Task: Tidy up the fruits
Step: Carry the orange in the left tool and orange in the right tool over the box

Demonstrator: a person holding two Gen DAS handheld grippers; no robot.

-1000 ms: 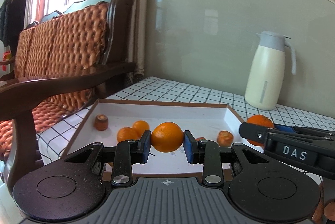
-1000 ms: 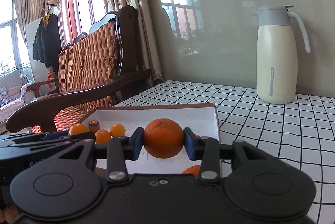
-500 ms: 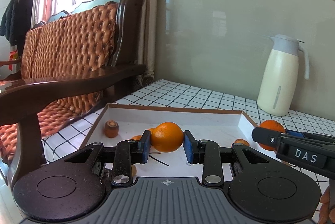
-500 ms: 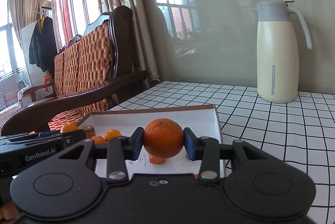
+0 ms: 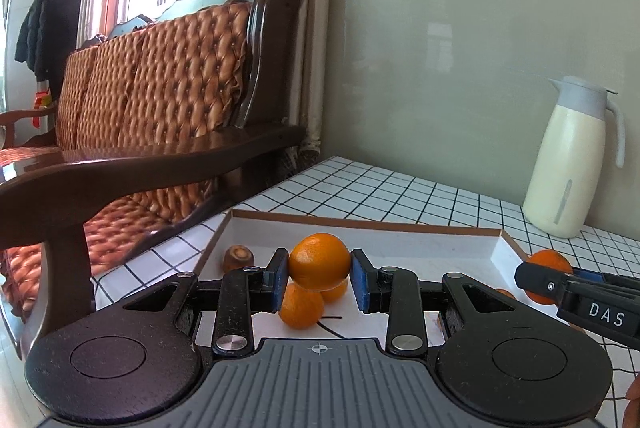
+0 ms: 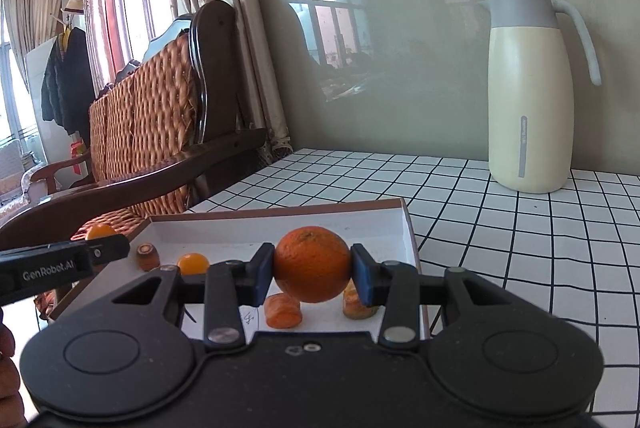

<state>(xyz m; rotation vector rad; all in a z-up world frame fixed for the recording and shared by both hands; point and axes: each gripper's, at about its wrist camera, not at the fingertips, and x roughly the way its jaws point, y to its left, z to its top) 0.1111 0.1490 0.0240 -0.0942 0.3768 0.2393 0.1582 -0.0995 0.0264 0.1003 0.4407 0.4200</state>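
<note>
Each gripper carries an orange over a shallow white tray (image 5: 400,242) with a brown rim. My left gripper (image 5: 319,275) is shut on an orange (image 5: 319,260), above the tray's left half. Two small oranges (image 5: 301,304) lie just below it. A brown carrot stub (image 5: 238,257) stands near the tray's left wall. My right gripper (image 6: 313,275) is shut on a bigger orange (image 6: 312,263) over the same tray (image 6: 404,232). Carrot pieces (image 6: 283,311) sit beneath it. A small orange (image 6: 193,263) and a stub (image 6: 147,255) lie further left.
A cream thermos jug (image 6: 528,95) stands on the chequered tablecloth (image 6: 500,228) by the wall, right of the tray. A wooden sofa with brown cushions (image 5: 160,99) borders the table on the left. The other gripper's tip shows at each view's edge.
Both grippers have moved forward over the tray, each keeping its orange. The loose fruit and carrot pieces now sit closer under the fingers, and the jug has shifted right in the left wrist view.
</note>
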